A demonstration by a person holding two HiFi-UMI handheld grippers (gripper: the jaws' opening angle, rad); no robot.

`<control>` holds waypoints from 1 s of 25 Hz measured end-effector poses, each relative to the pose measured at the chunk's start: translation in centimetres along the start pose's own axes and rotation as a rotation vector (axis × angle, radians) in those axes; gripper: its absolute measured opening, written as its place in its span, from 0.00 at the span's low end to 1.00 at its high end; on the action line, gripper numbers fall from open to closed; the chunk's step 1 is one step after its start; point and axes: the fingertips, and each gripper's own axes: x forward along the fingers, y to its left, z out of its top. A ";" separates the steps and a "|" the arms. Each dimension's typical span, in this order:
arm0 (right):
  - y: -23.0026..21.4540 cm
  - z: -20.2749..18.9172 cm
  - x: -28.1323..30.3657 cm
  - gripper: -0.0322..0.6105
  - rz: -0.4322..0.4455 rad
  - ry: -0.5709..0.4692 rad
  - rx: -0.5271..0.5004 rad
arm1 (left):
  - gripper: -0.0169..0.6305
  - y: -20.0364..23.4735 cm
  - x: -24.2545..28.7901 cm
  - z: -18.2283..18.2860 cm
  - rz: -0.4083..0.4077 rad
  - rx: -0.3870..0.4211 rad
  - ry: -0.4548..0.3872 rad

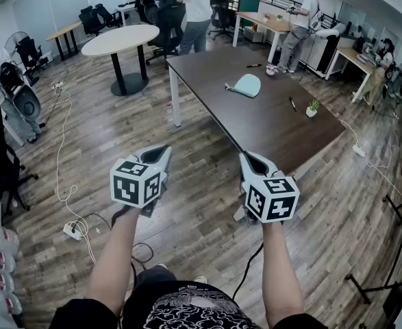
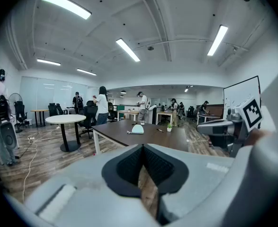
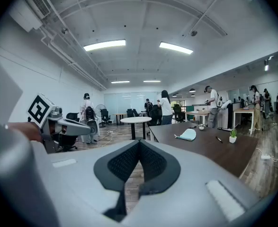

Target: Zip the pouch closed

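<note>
Grippers held side by side over the wood floor [image 1: 84, 149], the left gripper [image 1: 157, 153] and the right gripper [image 1: 253, 162], are both closed tight with nothing between their jaws. The pale teal pouch [image 1: 247, 86] lies near the middle of the dark table [image 1: 269, 125], well apart from both. Doing this well likely means stepping closer, opening both grippers, pinning the pouch's end with one and drawing the zip tab straight along with the other.

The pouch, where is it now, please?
In the head view, the pouch lies on the dark table, upper right of centre, left of the pen and potted plant.
</note>
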 end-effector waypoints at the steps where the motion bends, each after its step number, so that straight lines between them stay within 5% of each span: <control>1: -0.2 -0.1 -0.1 0.05 0.002 0.000 0.001 | 0.03 -0.2 0.1 0.0 -0.001 -0.002 -0.002; 11: -1.2 -1.0 0.3 0.05 -0.014 0.010 0.022 | 0.03 -0.6 1.3 0.0 -0.022 0.000 -0.010; 25: -1.5 -0.6 7.0 0.14 -0.085 0.029 0.060 | 0.15 5.8 6.4 1.3 -0.100 -0.016 -0.005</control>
